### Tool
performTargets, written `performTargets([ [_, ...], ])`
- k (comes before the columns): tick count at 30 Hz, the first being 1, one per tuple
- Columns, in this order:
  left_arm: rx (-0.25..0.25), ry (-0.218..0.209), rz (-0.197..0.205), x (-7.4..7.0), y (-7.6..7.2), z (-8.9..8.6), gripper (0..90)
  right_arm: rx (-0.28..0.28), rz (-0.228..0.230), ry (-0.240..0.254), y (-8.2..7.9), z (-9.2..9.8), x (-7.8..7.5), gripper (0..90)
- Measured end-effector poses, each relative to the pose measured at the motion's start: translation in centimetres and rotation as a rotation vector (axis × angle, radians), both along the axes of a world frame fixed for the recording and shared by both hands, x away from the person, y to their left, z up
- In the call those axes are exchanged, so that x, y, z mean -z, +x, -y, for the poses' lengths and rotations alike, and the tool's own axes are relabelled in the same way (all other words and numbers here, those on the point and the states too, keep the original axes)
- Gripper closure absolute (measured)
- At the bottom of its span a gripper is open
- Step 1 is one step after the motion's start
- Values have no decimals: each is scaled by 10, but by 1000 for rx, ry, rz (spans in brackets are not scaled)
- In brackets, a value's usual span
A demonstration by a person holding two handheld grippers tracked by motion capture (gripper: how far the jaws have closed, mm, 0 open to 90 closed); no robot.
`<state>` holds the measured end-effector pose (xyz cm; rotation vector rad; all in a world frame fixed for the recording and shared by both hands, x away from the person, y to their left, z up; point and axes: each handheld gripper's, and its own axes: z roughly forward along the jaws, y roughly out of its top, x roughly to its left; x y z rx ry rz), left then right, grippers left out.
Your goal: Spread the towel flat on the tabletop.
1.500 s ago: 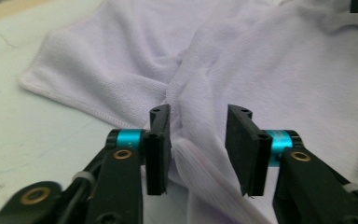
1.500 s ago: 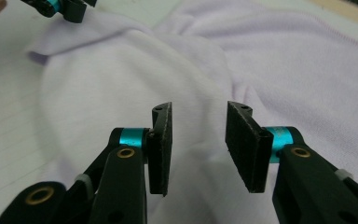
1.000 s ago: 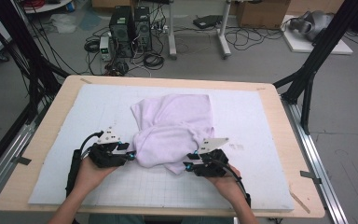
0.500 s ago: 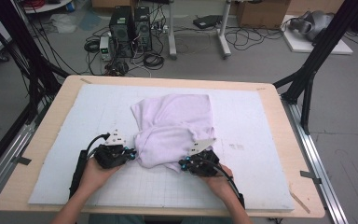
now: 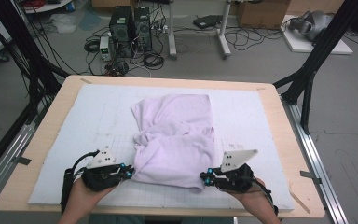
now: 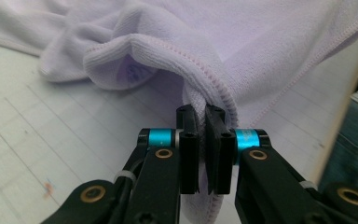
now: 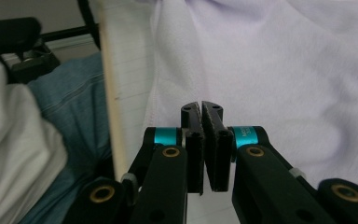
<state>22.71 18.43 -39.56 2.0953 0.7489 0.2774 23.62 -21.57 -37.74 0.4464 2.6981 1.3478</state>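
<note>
A crumpled pale lilac terry cloth towel (image 5: 175,140) lies in the middle of the white gridded mat (image 5: 74,121) that covers the light wooden desk (image 5: 279,107). In the high view the left gripper (image 5: 129,172) is at the near left corner of the towel and the right gripper (image 5: 204,178) at its near right corner, each one held in a hand of the person at the near edge of the desk.

The high view does not let one see the fingers clearly. The left gripper view gives this: the black fingers (image 6: 189,140) have just been closing and now pinch the stitched hem of the towel (image 6: 242,51), which bends up in a fold above the mat (image 6: 37,126). The right gripper view shows its fingers (image 7: 193,140) closed on the thin edge of the towel (image 7: 284,70), with the desk edge (image 7: 109,93) and blue cloth on the person's legs (image 7: 74,107) at the left.
</note>
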Motion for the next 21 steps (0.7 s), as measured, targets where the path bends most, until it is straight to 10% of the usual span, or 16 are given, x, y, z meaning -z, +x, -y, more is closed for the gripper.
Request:
performTargets([
  [8, 2, 3, 10, -4, -1, 1, 610, 30, 17, 48, -2, 10, -10, 719],
  [17, 49, 87, -39, 34, 31, 22, 569, 137, -47, -144, 26, 9, 52, 597],
  [21, 51, 113, -34, 43, 36, 23, 630, 150, -72, -111, 31, 10, 64, 693],
])
